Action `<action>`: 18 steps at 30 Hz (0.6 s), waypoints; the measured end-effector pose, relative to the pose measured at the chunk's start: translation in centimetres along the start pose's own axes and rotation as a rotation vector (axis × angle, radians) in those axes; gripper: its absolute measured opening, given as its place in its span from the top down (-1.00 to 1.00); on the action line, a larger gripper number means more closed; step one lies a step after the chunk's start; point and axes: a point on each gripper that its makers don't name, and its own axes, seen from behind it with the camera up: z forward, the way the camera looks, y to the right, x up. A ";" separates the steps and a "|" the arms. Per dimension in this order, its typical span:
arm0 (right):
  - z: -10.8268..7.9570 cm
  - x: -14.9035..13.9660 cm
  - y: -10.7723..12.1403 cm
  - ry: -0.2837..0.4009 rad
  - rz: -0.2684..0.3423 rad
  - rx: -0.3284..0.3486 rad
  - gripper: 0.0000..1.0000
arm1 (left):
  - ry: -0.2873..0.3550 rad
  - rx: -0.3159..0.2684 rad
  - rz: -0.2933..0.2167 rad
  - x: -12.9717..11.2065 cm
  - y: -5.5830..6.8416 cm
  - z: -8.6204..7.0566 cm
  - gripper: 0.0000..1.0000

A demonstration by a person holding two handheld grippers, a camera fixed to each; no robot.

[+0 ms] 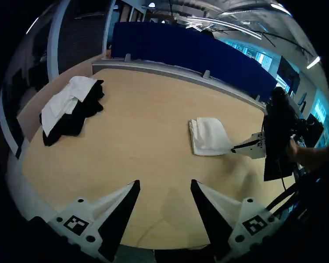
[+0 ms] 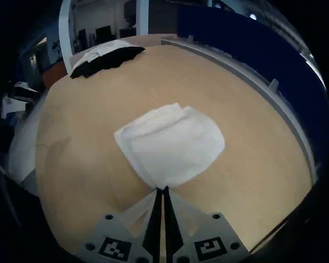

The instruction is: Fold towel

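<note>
pinching the towel (image 2: 171, 144) by its near corner, right gripper (image 2: 163, 189) fingers closed, likely to straighten it; left gripper (image 1: 164, 183) gapes empty.

Worktop: I see a broad, pale wooden worktop (image 1: 142, 131) with a rounded near edge; bare wood takes up most of both views.
Cloth heap: a rumpled heap of white and black cloth (image 1: 72, 109) lies near the worktop's far left corner in the left gripper view, the white layer draped over the black.
Rail: a raised grey rail (image 1: 164, 70) runs along the worktop's far edge, with small grey brackets (image 1: 205, 73) standing on it.
Partition: a dark blue screen partition (image 1: 186, 48) stands just behind the rail.
Ceiling: I make out long bright light strips (image 1: 226, 24) overhead.
</note>
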 end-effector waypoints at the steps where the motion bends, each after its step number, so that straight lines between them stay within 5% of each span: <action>1: -0.3 0.5 0.2 0.007 -0.008 -0.005 0.94 | 0.002 -0.001 0.001 0.1 0.0 0.0 -0.70; 18: -5.9 10.0 2.9 0.165 -0.073 -0.064 0.95 | 0.047 -0.026 0.011 2.5 0.5 0.7 -0.70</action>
